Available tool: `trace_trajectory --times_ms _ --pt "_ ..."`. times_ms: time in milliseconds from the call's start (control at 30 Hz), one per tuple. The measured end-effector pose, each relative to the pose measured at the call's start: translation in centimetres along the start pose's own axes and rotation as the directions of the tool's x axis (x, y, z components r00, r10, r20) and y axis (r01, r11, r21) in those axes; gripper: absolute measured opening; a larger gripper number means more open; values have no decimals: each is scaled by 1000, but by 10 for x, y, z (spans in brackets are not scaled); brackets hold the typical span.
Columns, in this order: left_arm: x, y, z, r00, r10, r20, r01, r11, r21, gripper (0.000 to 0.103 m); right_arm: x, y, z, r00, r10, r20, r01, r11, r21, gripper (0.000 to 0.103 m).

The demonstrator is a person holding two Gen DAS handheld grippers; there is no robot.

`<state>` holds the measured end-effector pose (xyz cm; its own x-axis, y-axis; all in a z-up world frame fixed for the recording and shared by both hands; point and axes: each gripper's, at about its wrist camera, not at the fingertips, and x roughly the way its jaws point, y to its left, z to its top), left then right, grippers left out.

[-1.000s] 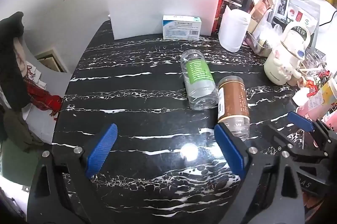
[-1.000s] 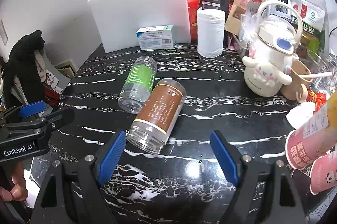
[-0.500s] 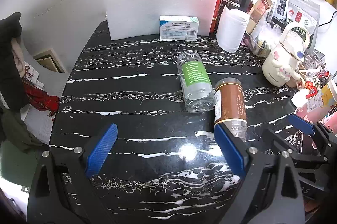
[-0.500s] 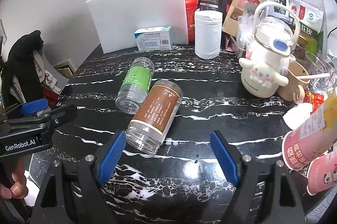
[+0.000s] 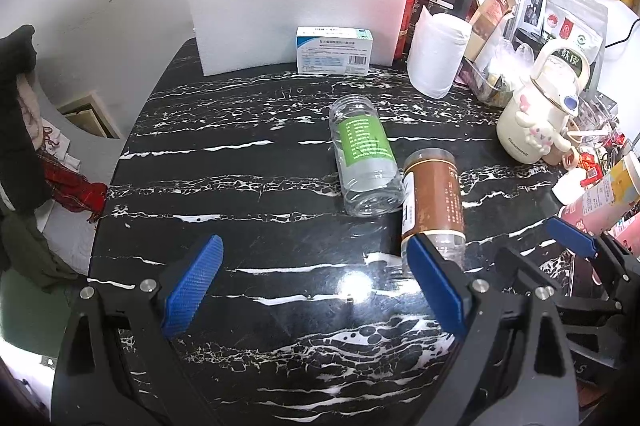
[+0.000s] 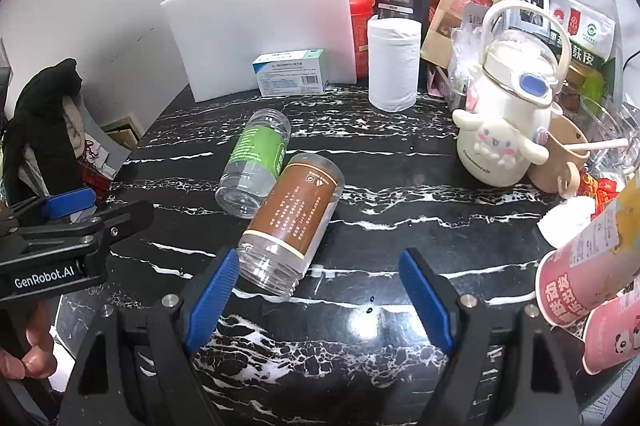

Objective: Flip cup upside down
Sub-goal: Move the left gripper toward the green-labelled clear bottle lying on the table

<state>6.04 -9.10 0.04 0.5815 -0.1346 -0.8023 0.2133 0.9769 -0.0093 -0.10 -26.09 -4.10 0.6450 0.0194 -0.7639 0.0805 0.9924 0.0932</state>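
Two clear jars lie on the tabletop (image 6: 400, 226): one green-labelled (image 6: 256, 161), one brown-labelled (image 6: 294, 218). One paper roll (image 6: 394, 63), one small box (image 6: 292, 73), one white kettle (image 6: 504, 129), two pink cups (image 6: 580, 282).

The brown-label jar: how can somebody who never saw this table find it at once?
On the black marble table, two clear jars lie on their sides mid-table. The brown-label jar is nearer the cameras, open mouth facing them; its neighbour, the green-label jar, lies behind it.
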Motion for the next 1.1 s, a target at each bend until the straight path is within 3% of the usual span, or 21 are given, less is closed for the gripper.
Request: trace_trajectory --times_ms 267,1100 --pt "15 -6 9 1000 -5 -17 5 1000 2 93 9 -11 3 999 22 47 -23 999 23 83" --pt "111 -39 50 993 -16 -120 17 1000 10 93 58 -52 12 999 7 -38 -4 995 96 83"
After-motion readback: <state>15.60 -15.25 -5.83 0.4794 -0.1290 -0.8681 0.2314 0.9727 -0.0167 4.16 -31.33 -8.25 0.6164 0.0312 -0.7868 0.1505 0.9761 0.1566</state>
